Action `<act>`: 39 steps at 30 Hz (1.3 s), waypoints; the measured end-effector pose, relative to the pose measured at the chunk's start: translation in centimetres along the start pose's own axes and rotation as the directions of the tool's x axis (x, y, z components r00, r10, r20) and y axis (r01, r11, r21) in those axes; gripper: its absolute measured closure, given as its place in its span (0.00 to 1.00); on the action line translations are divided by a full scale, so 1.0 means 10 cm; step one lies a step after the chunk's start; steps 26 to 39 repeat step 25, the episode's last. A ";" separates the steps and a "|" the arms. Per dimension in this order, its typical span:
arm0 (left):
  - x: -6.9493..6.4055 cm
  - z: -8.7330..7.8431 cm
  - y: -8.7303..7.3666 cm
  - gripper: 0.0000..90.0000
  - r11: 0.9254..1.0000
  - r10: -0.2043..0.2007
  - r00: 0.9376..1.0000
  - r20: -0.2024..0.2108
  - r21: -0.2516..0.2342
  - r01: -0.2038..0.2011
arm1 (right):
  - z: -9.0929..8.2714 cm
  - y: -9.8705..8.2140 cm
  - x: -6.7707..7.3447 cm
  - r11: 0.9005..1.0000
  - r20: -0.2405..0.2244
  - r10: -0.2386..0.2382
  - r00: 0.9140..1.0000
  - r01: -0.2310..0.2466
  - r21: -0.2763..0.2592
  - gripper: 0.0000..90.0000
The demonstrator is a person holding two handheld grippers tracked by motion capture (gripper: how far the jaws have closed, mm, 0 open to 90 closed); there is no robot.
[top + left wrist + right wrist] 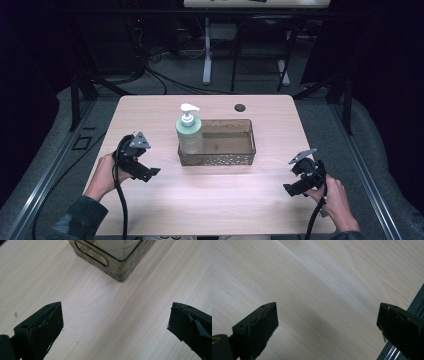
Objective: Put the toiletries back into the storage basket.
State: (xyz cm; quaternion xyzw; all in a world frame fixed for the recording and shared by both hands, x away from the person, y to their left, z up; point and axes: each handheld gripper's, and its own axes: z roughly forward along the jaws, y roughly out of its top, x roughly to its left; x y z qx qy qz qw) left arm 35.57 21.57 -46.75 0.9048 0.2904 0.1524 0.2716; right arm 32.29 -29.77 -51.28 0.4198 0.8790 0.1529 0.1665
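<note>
The left gripper (150, 172) is held low over the table (150, 112), jaws spread wide with nothing between them. Just right of it, the soap bottle (189, 134) stands upright in the left end of the basket (240, 159); its lower part is blurred behind the tinted wall. Farther right, the right gripper (291, 189) is likewise gaping and empty.
</note>
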 end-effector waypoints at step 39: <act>0.07 0.50 -0.56 0.00 0.981 -0.163 0.985 0.050 0.117 0.156 | 0.05 0.00 -0.01 1.000 0.009 -0.012 1.000 0.012 0.010 0.02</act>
